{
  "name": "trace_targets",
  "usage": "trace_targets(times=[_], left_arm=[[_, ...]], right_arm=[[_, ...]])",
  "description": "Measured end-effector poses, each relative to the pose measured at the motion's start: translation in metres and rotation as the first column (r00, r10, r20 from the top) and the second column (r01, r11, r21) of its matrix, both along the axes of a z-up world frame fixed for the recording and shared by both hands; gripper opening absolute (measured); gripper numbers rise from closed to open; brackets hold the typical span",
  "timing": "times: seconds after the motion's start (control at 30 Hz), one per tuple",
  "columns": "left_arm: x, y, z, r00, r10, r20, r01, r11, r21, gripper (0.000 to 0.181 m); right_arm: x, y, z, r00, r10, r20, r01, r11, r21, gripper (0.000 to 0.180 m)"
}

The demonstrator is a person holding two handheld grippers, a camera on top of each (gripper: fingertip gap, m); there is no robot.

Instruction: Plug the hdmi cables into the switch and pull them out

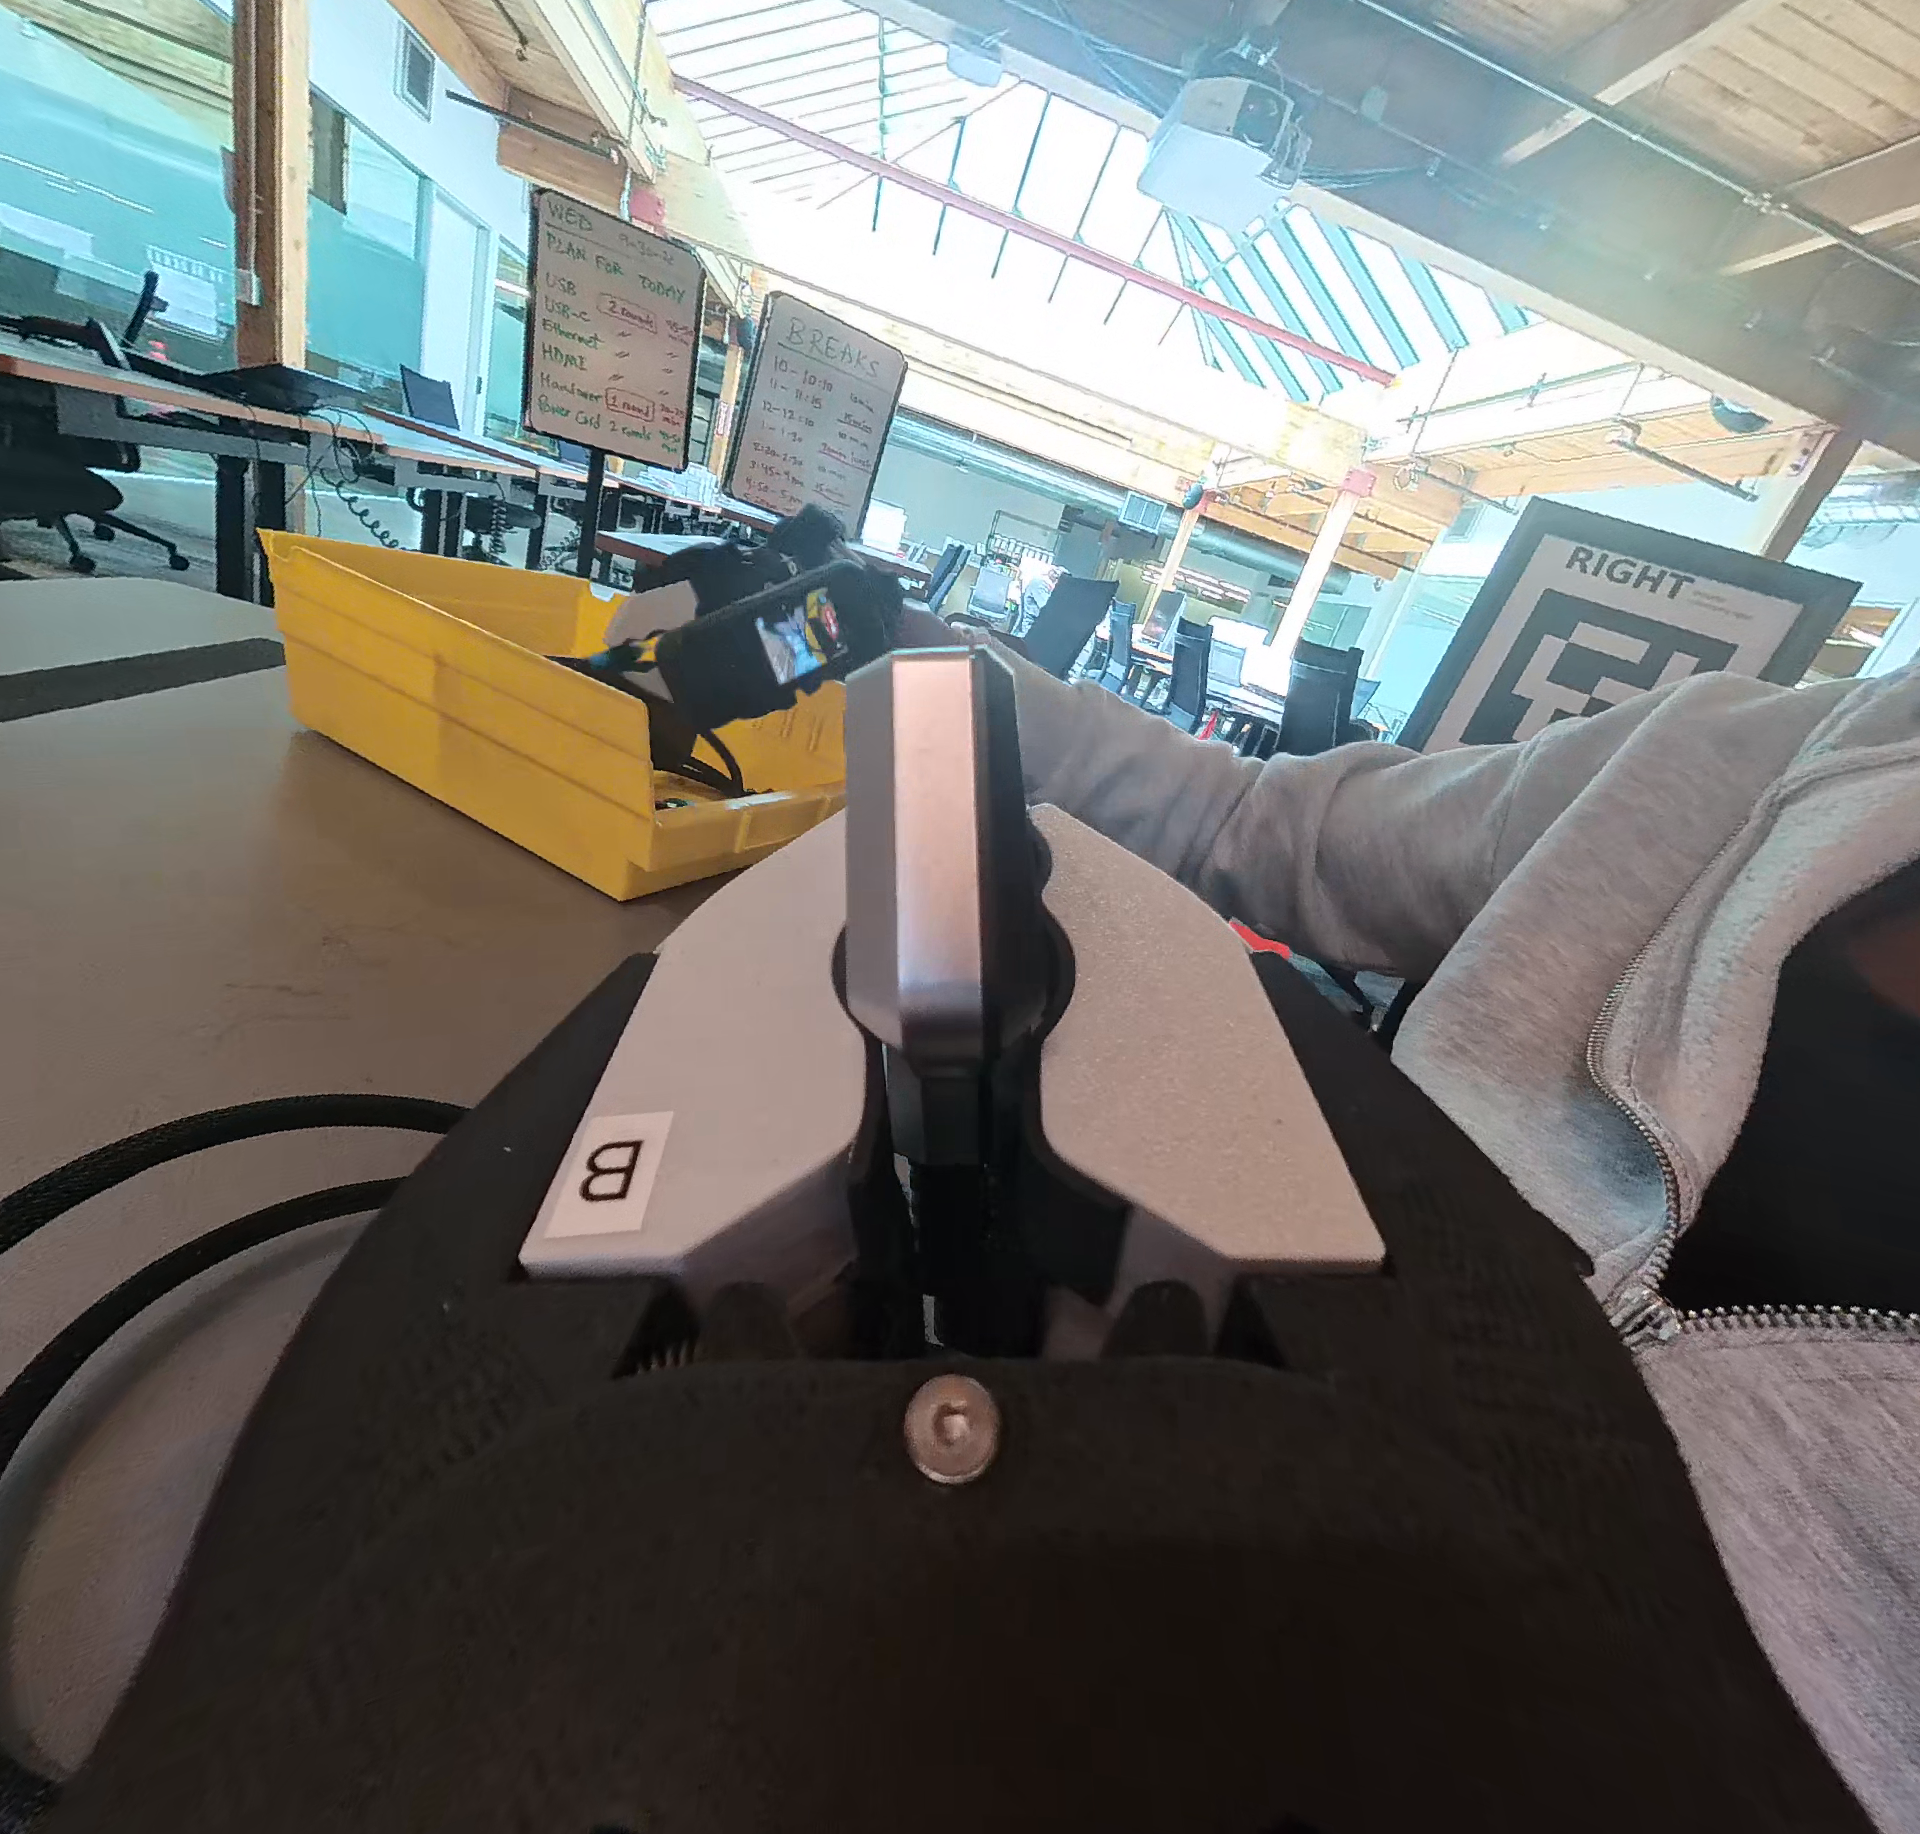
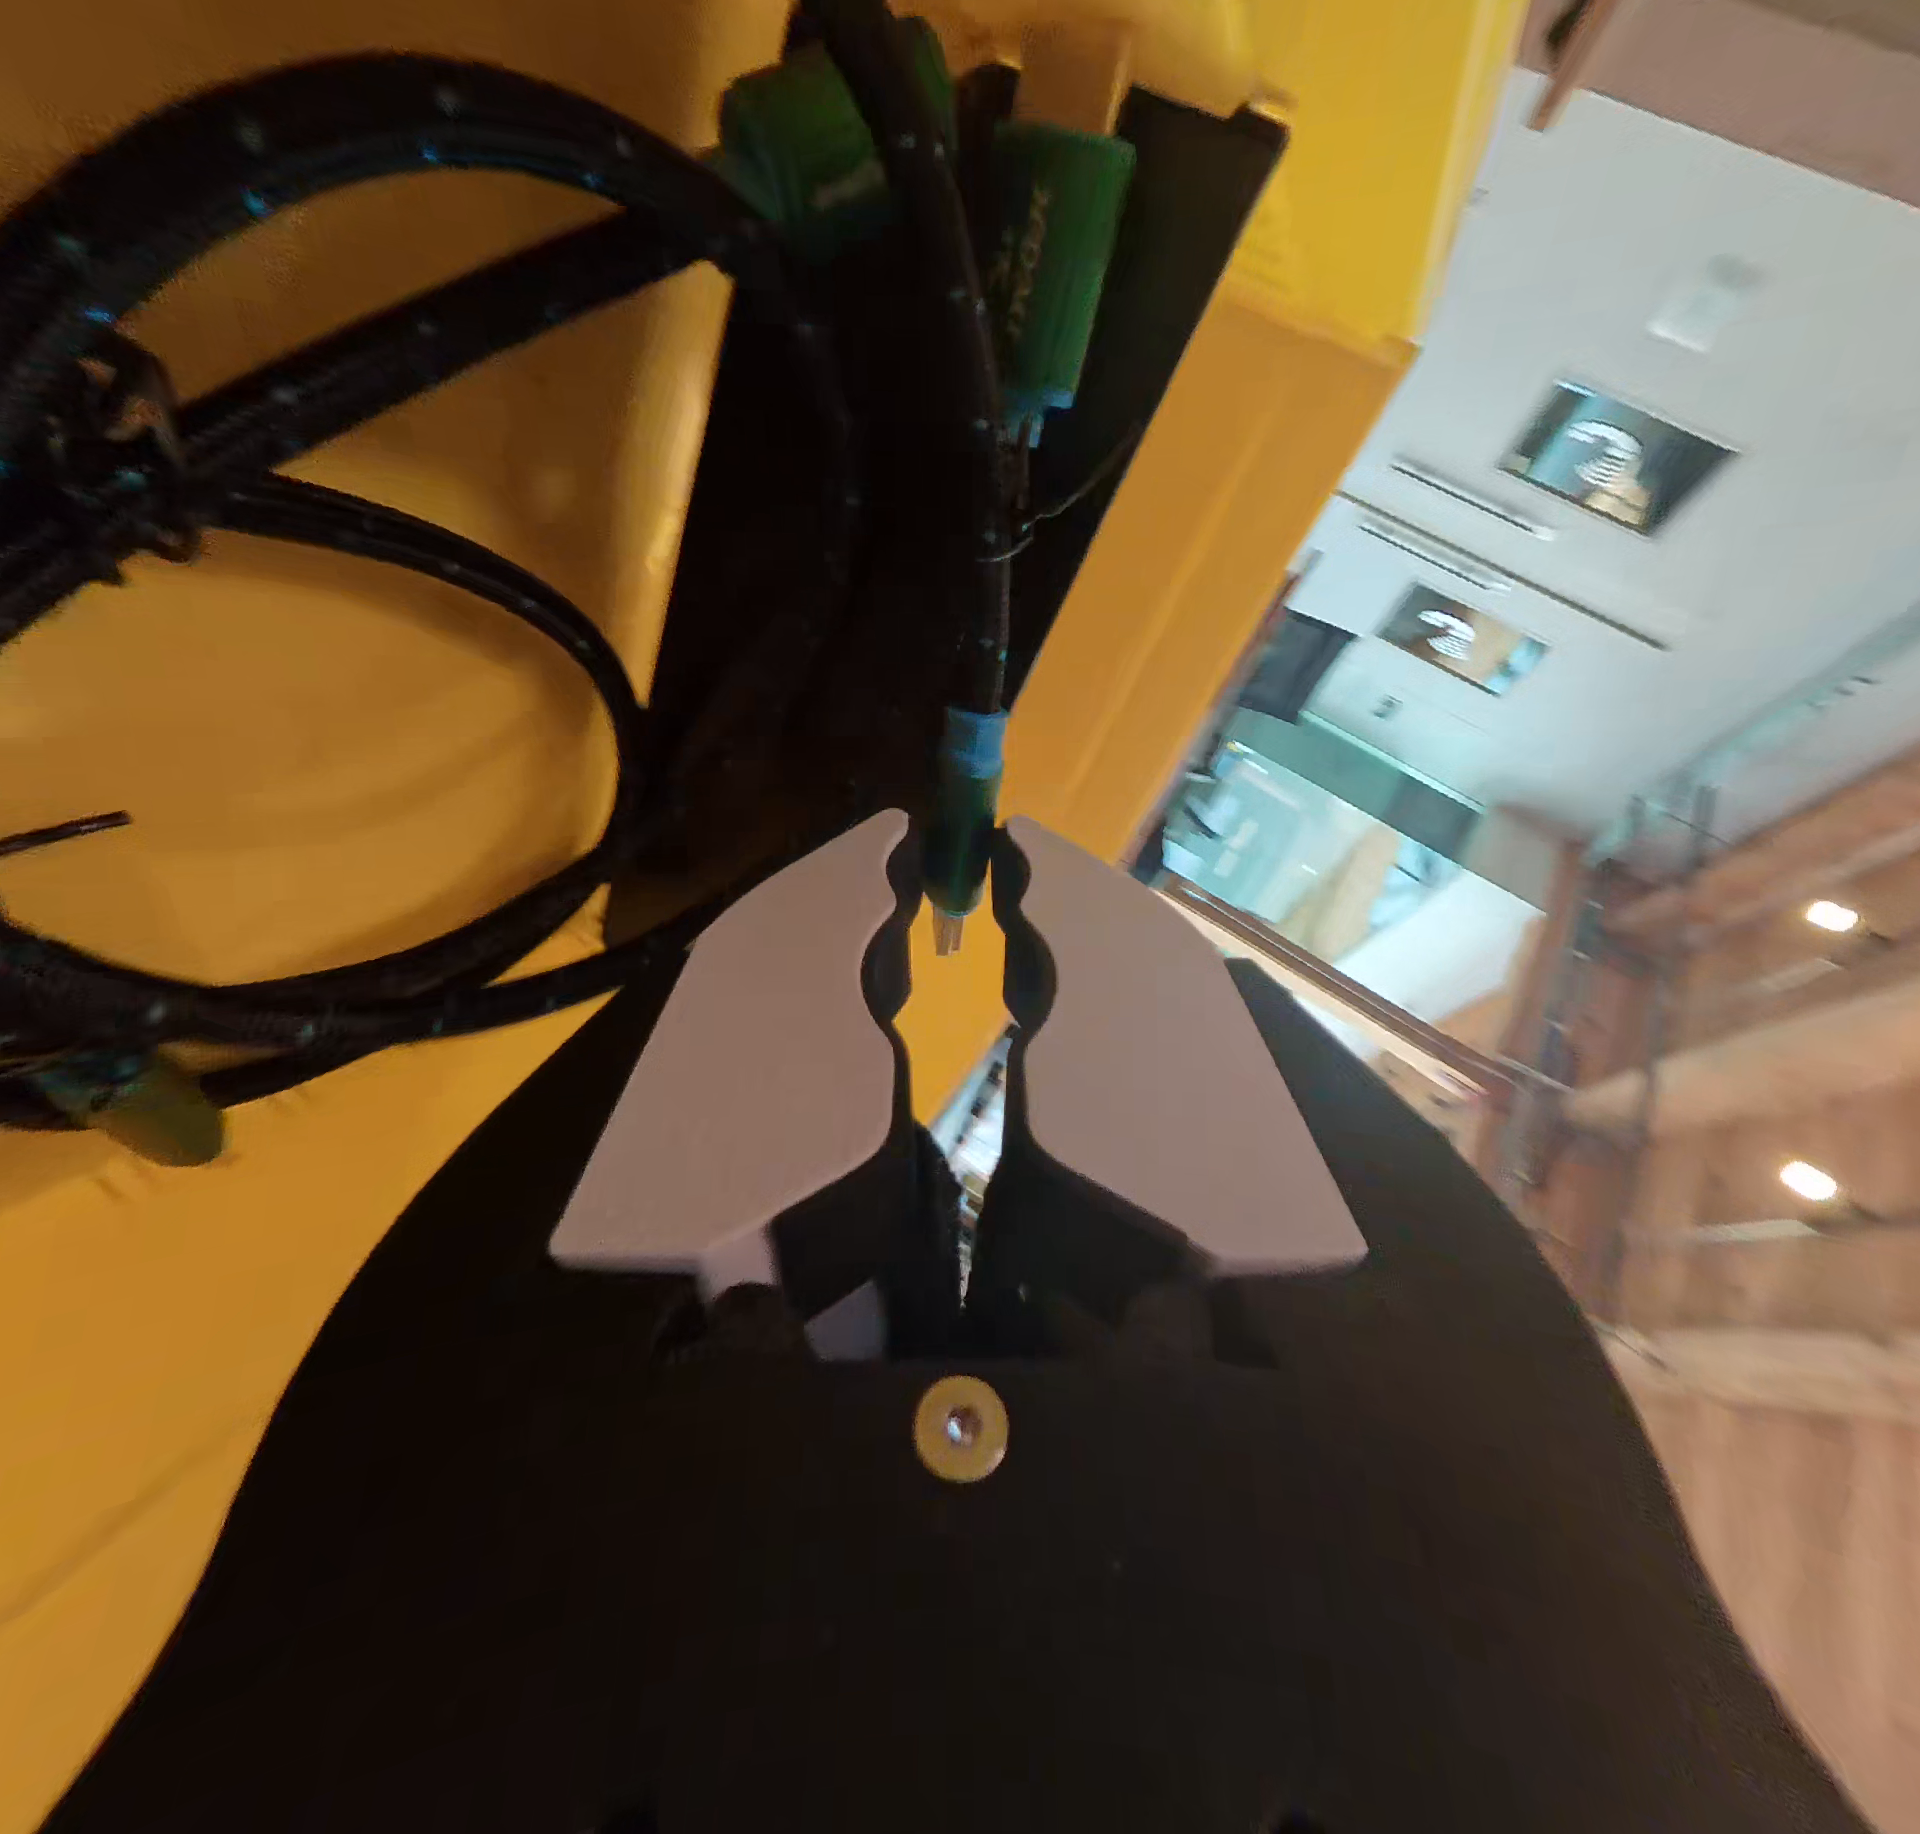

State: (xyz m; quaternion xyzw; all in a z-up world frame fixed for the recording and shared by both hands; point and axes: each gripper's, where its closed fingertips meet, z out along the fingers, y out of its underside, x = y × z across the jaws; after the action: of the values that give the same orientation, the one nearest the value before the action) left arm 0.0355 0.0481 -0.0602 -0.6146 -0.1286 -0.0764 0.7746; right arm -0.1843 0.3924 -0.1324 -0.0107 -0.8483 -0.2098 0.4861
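Your left hand-held gripper (image 1: pixel 914 849) is clamped on the switch (image 1: pixel 912 839), a slim grey metal box with rounded edges, held upright above the table (image 1: pixel 208 901). Your right hand-held gripper (image 2: pixel 951 849) pinches an HDMI plug (image 2: pixel 954 854): green shell, blue band at the collar, metal tip pointing back between the fingers. Its black braided cable (image 2: pixel 914 226) runs into the yellow bin (image 2: pixel 312 724), where more green-plugged cables (image 2: pixel 416 558) lie coiled.
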Motion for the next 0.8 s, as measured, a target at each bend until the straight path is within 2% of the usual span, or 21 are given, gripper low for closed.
trace_targets(times=[0.03,0.1,0.17,0.23,0.27,0.33,0.4,0.43,0.47,0.5,0.53,0.57,0.63,0.7,0.8], left_arm=[[0.000,0.000,0.000,1.000,0.001,0.001,-0.001,1.000,0.002,0.022],[-0.001,-0.001,0.001,1.000,0.004,0.007,-0.004,1.000,0.009,0.022],[-0.003,-0.002,0.002,1.000,0.009,0.014,-0.010,1.000,0.022,0.022],[-0.004,-0.004,0.005,1.000,0.014,0.015,-0.014,0.999,0.044,0.022],[-0.004,-0.005,0.007,1.000,0.018,0.012,-0.019,0.998,0.056,0.022],[-0.005,-0.008,0.012,0.999,0.032,0.002,-0.032,0.995,0.090,0.022],[-0.007,-0.013,0.018,0.999,0.047,-0.006,-0.046,0.990,0.135,0.021],[-0.008,-0.016,0.020,0.998,0.057,-0.004,-0.056,0.987,0.153,0.022],[-0.010,-0.018,0.022,0.998,0.069,0.004,-0.068,0.984,0.166,0.022],[-0.013,-0.021,0.023,0.997,0.082,0.016,-0.083,0.981,0.176,0.022],[-0.015,-0.023,0.023,0.995,0.093,0.029,-0.097,0.977,0.189,0.022],[-0.018,-0.025,0.025,0.994,0.100,0.041,-0.106,0.973,0.206,0.022],[-0.021,-0.030,0.027,0.992,0.103,0.071,-0.117,0.965,0.235,0.021],[-0.025,-0.034,0.028,0.989,0.109,0.097,-0.131,0.957,0.258,0.021],[-0.030,-0.041,0.032,0.984,0.117,0.131,-0.152,0.941,0.301,0.021]], right_arm=[[0.001,0.000,-0.004,0.999,-0.007,0.042,0.008,0.999,-0.039,0.013],[0.007,0.000,-0.009,0.991,-0.043,0.125,0.059,0.991,-0.120,0.026],[0.015,-0.003,-0.003,0.981,-0.084,0.172,0.124,0.964,-0.235,0.047],[0.023,-0.013,0.013,0.977,-0.113,0.182,0.178,0.899,-0.400,0.062],[0.027,-0.025,0.024,0.981,-0.099,0.168,0.171,0.852,-0.495,0.063],[0.036,-0.064,0.051,0.996,-0.006,0.092,0.069,0.715,-0.696,0.063],[0.062,-0.130,0.073,0.976,0.213,0.042,-0.070,0.492,-0.868,0.063],[0.087,-0.168,0.078,0.925,0.378,0.039,-0.113,0.371,-0.922,0.064],[0.117,-0.204,0.078,0.837,0.545,0.044,-0.129,0.275,-0.953,0.064],[0.148,-0.234,0.073,0.726,0.686,0.057,-0.126,0.213,-0.969,0.064],[0.175,-0.258,0.064,0.621,0.780,0.080,-0.116,0.192,-0.975,0.064],[0.196,-0.276,0.048,0.533,0.837,0.123,-0.113,0.215,-0.970,0.066],[0.222,-0.302,0.010,0.409,0.881,0.238,-0.138,0.317,-0.938,0.069],[0.232,-0.323,-0.019,0.333,0.890,0.313,-0.149,0.378,-0.914,0.066],[0.224,-0.352,-0.043,0.307,0.887,0.346,-0.143,0.402,-0.904,0.063]])
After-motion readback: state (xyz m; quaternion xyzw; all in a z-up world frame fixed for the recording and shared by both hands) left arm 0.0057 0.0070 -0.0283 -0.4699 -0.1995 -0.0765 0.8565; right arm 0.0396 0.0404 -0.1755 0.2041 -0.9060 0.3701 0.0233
